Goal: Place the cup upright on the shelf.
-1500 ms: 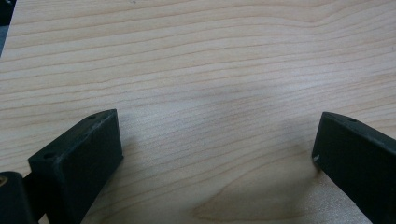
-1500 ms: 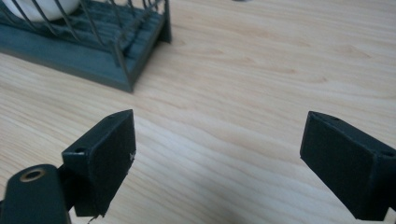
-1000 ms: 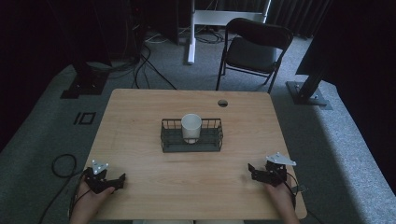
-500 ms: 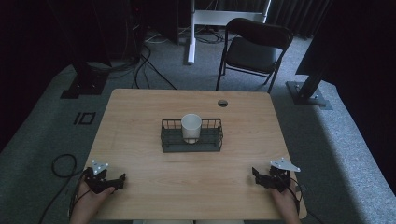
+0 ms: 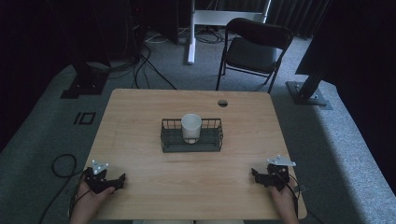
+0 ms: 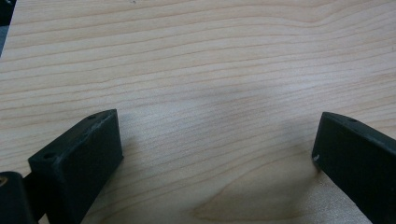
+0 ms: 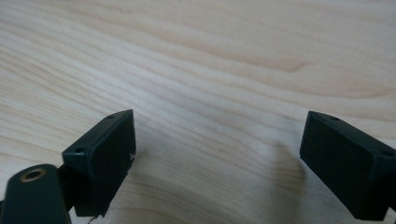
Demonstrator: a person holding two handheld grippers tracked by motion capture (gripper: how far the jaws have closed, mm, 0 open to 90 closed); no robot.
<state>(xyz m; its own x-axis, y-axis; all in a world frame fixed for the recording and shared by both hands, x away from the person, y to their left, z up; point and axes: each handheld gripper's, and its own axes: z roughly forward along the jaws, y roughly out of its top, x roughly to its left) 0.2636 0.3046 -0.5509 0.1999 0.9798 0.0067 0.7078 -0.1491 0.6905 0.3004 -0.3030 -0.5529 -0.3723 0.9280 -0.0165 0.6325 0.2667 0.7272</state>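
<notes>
Nearest, at the table's front corners: left gripper and right gripper, each held low in a hand, both well apart from anything to grasp. Jaws spread wide in the left gripper view and the right gripper view alike, with nothing but bare wooden table between them.

Farther on, at mid-table: a dark wire basket, low-walled. Standing upright inside it, about centred: a white cup, rim rising above the basket wall, apparently empty, though the inside is hard to read.

Probably light and stiff, smooth-sided and so likely slippery; material too small to tell, perhaps fragile if ceramic, crushable if paper. Best hold, by this judgement: across the exposed upper wall just under the rim, moderate squeeze, straight lift clear of the wires. Basket light enough to drag along if the cup catches.
</notes>
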